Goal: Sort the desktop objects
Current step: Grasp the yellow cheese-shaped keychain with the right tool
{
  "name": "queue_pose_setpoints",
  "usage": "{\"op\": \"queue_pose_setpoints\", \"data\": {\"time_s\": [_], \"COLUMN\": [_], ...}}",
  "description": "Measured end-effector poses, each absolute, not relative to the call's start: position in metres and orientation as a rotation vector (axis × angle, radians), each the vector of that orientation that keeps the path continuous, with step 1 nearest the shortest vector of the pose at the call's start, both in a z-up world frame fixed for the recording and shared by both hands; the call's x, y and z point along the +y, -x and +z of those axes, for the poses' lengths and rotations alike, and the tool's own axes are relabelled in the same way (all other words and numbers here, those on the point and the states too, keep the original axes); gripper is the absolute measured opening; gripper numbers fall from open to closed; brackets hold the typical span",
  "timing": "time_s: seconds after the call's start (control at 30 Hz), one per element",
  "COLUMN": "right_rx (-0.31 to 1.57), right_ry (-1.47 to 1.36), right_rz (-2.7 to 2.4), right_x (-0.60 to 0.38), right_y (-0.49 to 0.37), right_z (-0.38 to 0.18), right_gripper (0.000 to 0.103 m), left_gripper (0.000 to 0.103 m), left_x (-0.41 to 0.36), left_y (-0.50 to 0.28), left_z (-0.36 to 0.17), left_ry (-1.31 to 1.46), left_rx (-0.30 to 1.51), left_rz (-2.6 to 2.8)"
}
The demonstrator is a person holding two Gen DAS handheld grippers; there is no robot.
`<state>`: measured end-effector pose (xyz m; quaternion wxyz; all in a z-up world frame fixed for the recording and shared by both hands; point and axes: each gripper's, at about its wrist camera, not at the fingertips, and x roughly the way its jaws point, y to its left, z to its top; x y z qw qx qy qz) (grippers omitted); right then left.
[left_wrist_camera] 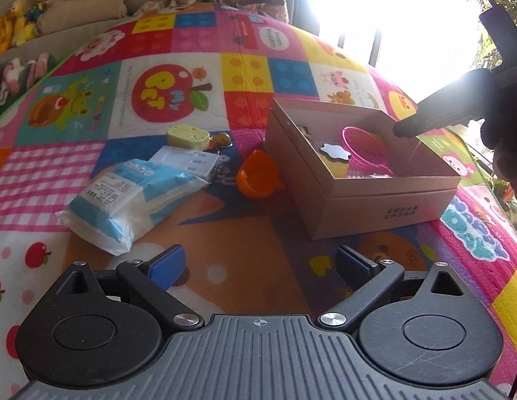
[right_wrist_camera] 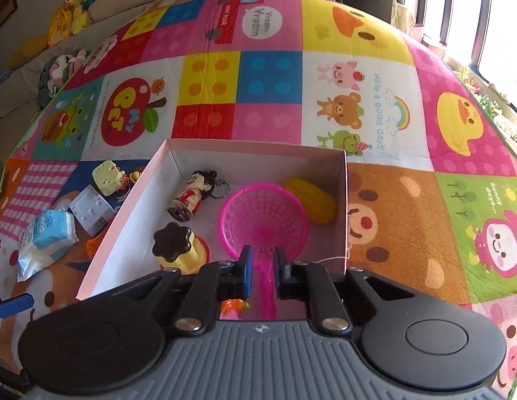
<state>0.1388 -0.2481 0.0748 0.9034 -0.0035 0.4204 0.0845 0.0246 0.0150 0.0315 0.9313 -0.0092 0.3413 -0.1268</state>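
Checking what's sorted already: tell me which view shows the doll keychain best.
The right wrist view: the doll keychain lies fully visible in the box, key ring included. In the left wrist view only its dark head peeks over the box wall.

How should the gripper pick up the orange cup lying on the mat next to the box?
Probably by its rim. The orange cup lies tipped on its side beside the box, mouth facing the open left gripper. Come from that near side, one finger inside the mouth and one outside, and pinch the thin wall. The rounded body looks likelier to slip.
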Motion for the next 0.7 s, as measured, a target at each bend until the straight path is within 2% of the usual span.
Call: {"op": "queue_pose_setpoints", "data": {"time_s": [0.13, 0.2, 0.27, 0.33, 0.37, 0.63, 0.67, 0.7], "right_rx": [0.8, 0.799, 0.829, 0.882, 0.902, 1.009, 1.001, 0.983], "right_ry": [0.024, 0.009, -0.007, -0.014, -0.009, 0.208, 0.229, 0.244], "right_rz": [0.269, 0.355, 0.428, 0.483, 0.491, 0.382, 0.368, 0.35], "right_x": [-0.213, -0.182, -0.149, -0.11, -0.09, 0.016, 0.021, 0.022], "right_y": [-0.143, -0.155, -0.174, -0.199, -0.212, -0.279, -0.279, -0.279], "right_z": [0.103, 0.114, 0.117, 0.111, 0.104, 0.029, 0.024, 0.022], "right_gripper": [0.015, 0.025, 0.03, 0.048, 0.061, 0.062, 0.059, 0.051], "left_gripper": [0.1, 0.1, 0.1, 0.1, 0.1, 0.1, 0.1, 0.1], "left_x": [0.026, 0.033, 0.042, 0.052, 0.056, 0.092, 0.095, 0.098], "left_y": [-0.024, -0.023, -0.022, -0.02, -0.02, -0.026, -0.027, -0.026], "left_z": [0.04, 0.044, 0.047, 0.048, 0.048, 0.043, 0.042, 0.042], "left_ry": [-0.004, -0.025, -0.041, -0.042, -0.038, 0.012, 0.016, 0.021], "left_rx": [0.66, 0.633, 0.606, 0.58, 0.572, 0.577, 0.58, 0.585], "left_rz": [-0.213, -0.176, -0.139, -0.111, -0.101, -0.061, -0.057, -0.053]}}
